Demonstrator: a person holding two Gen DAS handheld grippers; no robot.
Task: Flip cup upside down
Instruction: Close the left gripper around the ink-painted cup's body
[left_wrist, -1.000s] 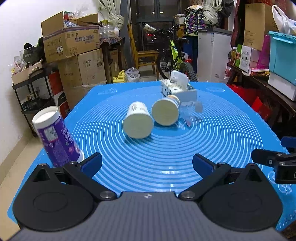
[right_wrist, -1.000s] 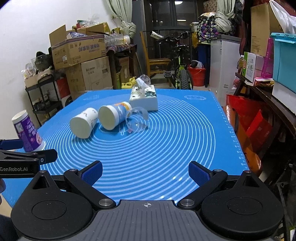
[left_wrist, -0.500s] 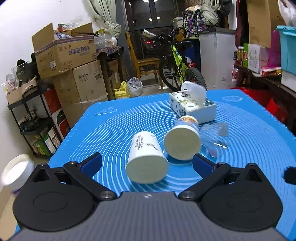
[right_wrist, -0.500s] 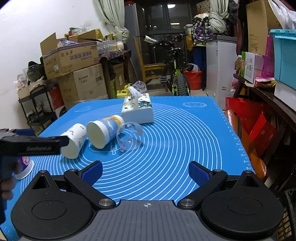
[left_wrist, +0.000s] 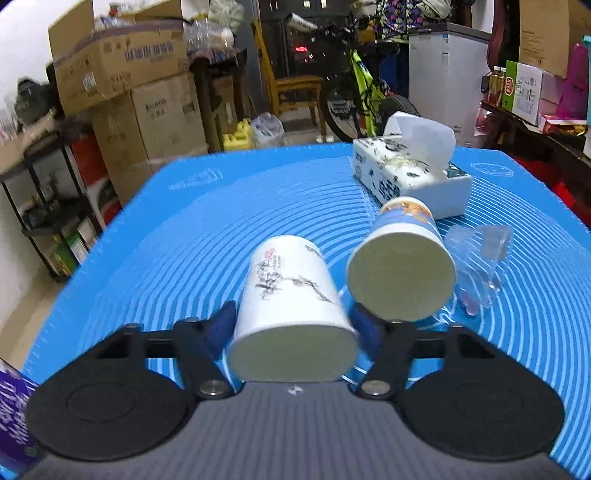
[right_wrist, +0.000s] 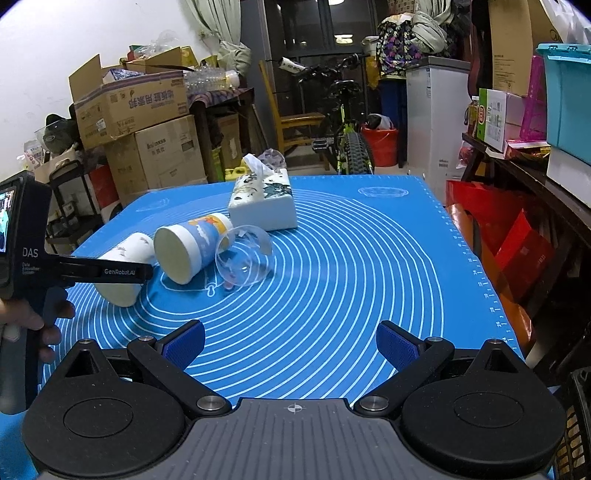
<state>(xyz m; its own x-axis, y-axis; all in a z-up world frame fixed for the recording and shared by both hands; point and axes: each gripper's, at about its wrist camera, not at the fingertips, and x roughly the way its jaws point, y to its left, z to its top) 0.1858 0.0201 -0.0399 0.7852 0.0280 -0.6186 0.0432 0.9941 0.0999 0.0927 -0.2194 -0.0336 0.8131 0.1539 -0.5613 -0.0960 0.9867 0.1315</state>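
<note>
A white paper cup with ink drawings (left_wrist: 291, 295) lies on its side on the blue mat (left_wrist: 184, 236), its open mouth towards me. My left gripper (left_wrist: 293, 323) has closed in around it, one blue pad on each side of the cup body. In the right wrist view the same cup (right_wrist: 123, 273) lies at the mat's left with the left gripper's finger (right_wrist: 107, 271) across it. A blue-banded paper cup (left_wrist: 402, 266) and a clear plastic cup (left_wrist: 480, 258) lie on their sides just right of it. My right gripper (right_wrist: 293, 339) is open and empty over the mat's near edge.
A tissue box (left_wrist: 410, 177) stands behind the cups. A purple cup (left_wrist: 11, 410) shows at the left wrist view's bottom left corner. Cardboard boxes (right_wrist: 147, 125), a shelf, a bicycle (right_wrist: 343, 136) and crates surround the table.
My left gripper has moved forward from the purple cup to the white cup and narrowed its jaws around it. My right gripper has hardly moved.
</note>
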